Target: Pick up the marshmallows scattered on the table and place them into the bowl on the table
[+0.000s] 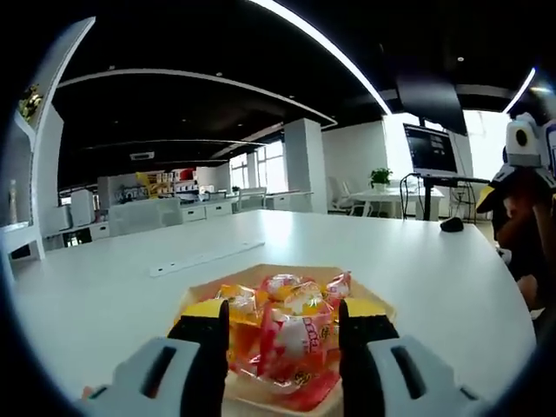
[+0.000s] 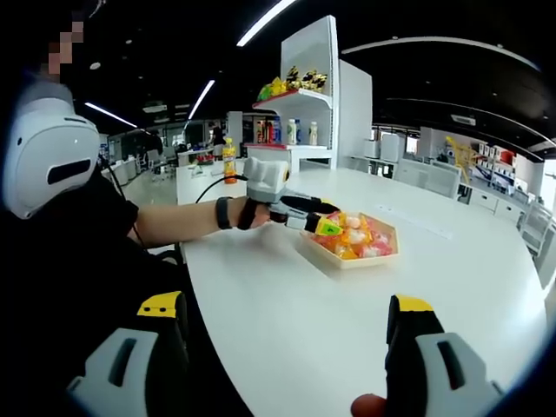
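Note:
A shallow tan bowl sits on the white table, heaped with marshmallows in orange, pink and yellow wrappers. My left gripper hangs right over the bowl. Its yellow-tipped jaws are drawn in on one pink-and-white wrapped marshmallow, which is bigger and nearer than the rest. In the right gripper view the same bowl lies ahead at mid-table, with the left gripper held over its near-left side by a hand. My right gripper is open over bare table, with nothing between its jaws.
A person in a black sleeve and a white headset fills the left of the right gripper view. A white shelf with bottles stands behind. A long slot runs across the table. A small black object and a monitor on a stand are far right.

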